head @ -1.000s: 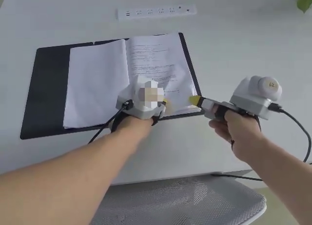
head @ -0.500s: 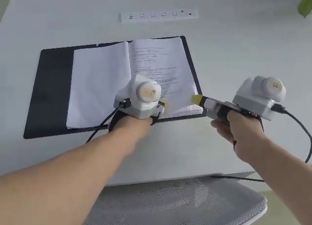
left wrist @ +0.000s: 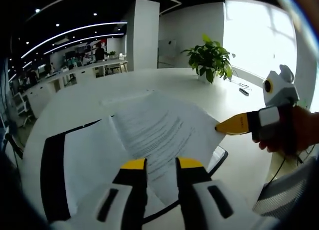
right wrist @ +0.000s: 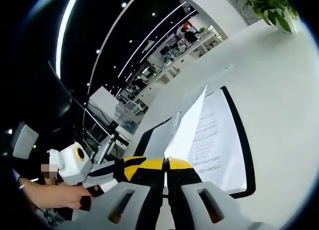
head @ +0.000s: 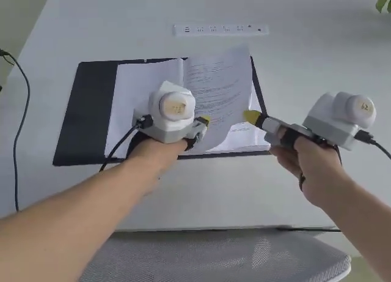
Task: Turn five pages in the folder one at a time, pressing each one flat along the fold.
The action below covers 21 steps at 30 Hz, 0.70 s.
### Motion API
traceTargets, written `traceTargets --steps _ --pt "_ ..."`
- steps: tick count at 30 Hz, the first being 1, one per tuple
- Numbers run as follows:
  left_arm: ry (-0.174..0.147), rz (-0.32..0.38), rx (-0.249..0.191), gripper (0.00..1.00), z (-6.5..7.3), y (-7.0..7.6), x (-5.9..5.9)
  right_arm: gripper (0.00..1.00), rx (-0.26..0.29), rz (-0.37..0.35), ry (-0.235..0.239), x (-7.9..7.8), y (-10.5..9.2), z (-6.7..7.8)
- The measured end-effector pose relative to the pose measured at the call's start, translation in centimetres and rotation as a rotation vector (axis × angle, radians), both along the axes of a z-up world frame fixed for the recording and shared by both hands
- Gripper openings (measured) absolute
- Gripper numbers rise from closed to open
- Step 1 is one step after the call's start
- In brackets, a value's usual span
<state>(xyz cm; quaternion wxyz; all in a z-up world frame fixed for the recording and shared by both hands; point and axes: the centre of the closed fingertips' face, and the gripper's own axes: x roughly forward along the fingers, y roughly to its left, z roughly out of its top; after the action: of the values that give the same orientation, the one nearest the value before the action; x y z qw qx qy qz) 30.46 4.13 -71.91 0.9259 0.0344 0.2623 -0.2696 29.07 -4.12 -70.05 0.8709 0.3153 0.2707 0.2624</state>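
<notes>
- Pinching the free edge of one printed page [head: 223,89], your right gripper [head: 252,117] has its jaws pressed together on the paper. In the right gripper view the sheet rises edge-on from between them.
- That page stands lifted and bowed above the right half of the folder [head: 91,111]. The folder lies open, black cover flat on the table [head: 317,68], close to the near edge.
- Your left gripper [head: 201,121] hovers over the lower part of the pages near the fold. Its yellow-tipped jaws are a little apart, with paper showing through the gap. Whether they touch the sheet, I cannot tell.
- A blank white page [head: 143,92] lies flat on the folder's left half.
- A white power strip [head: 220,30] lies beyond the folder, toward the table's far edge.
- A potted plant [left wrist: 212,63] stands on the table's far side in the left gripper view.
</notes>
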Motion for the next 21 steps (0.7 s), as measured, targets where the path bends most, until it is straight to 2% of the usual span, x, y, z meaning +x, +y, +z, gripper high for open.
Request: traceTargets --steps 1,5,8,12,16,21 --pt "-0.003 0.008 -0.004 0.22 0.3 0.6 -0.1 0.0 0.002 0.017 -0.023 0.0 0.7 0.6" --pt "-0.01 0.035 -0.009 0.22 1.2 3.1 -1.0 0.0 -0.01 0.066 -0.064 -0.2 3.1 1.9" --pt "-0.017 0.056 0.003 0.21 1.6 5.2 -1.6 0.0 -0.027 0.106 -0.086 -0.4 5.0 2.4" --pt "-0.028 0.095 -0.006 0.21 2.4 8.0 -2.5 0.0 -0.033 0.15 -0.113 -0.7 7.6 3.1" --pt "-0.036 0.126 -0.011 0.21 3.0 10.6 -3.4 0.0 -0.04 0.193 -0.13 -0.9 10.4 3.5" --pt "-0.041 0.163 -0.007 0.21 3.3 13.6 -4.1 0.0 -0.055 0.239 -0.13 -1.1 13.7 3.0"
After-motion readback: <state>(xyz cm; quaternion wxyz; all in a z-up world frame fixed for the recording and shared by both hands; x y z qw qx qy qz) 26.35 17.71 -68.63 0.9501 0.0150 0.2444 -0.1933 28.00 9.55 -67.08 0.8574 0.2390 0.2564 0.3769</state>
